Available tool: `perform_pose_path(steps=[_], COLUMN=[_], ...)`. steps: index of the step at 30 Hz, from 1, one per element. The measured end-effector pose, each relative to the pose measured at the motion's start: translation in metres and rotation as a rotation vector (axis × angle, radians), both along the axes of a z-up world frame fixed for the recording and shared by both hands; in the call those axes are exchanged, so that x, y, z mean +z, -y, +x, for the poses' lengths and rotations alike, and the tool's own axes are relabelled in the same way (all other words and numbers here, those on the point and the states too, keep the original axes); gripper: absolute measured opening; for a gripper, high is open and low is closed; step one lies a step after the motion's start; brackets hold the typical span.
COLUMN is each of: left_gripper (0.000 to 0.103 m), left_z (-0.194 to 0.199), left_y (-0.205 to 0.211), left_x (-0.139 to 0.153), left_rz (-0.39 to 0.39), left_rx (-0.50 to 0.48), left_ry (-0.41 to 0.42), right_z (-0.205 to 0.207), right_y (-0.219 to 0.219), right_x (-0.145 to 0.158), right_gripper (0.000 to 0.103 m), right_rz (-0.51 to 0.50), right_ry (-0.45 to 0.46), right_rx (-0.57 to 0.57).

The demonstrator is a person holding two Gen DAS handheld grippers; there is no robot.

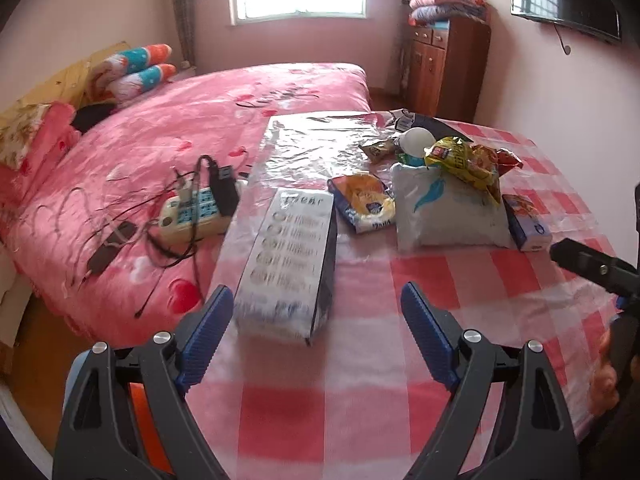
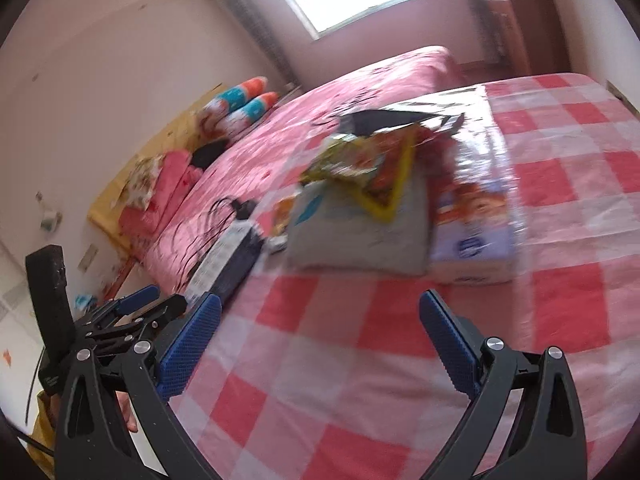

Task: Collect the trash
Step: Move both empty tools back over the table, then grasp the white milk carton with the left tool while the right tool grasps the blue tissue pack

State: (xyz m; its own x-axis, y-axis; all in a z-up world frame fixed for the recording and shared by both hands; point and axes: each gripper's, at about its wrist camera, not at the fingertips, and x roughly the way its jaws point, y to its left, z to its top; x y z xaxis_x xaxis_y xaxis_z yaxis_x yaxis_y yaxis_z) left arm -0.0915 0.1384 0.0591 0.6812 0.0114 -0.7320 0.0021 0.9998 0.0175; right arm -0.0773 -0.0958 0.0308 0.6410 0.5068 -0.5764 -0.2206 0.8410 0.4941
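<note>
Trash lies on a table under a pink checked cloth (image 1: 400, 360). Nearest is a long white and dark box (image 1: 288, 256), just beyond my open left gripper (image 1: 316, 291). Behind it are a yellow and blue snack packet (image 1: 362, 202), a white bag with a blue feather (image 1: 444, 208), crumpled yellow and red wrappers (image 1: 468, 164) on top of it, and a small purple carton (image 1: 526, 218). My right gripper (image 2: 320, 300) is open and empty above the cloth, short of the white bag (image 2: 360, 240) and the carton (image 2: 476, 228).
A bed with a pink cover (image 1: 192, 120) adjoins the table's left side. A power strip with tangled cables (image 1: 192, 212) lies on the bed. A wooden cabinet (image 1: 444, 72) stands at the back right. A white ball (image 1: 418, 140) and a black bag (image 1: 432, 124) sit behind the wrappers.
</note>
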Motion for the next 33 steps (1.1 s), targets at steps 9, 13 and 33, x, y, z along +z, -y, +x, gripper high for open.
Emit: perform_pose_path(steps=[9,13,33], left_gripper=[0.086,0.086,0.065], left_z=[0.047,0.058,0.083], left_y=[-0.018,-0.022,-0.017], left_x=[-0.019,-0.027,-0.046], left_rz=[-0.029,-0.043,-0.039], left_rx=[-0.018,-0.010,0.049], left_ry=[-0.107,-0.136,-0.190], right_z=[0.027,0.042,0.058], right_y=[0.040,0.051,0.039], right_x=[-0.001,-0.007,-0.026], right_gripper=[0.096,0.081,0.058], right_rz=[-0.007,-0.025,-0.160], right_ry=[-0.011,-0.046,-0.105], right_rx=[-0.091,-0.105,-0.074])
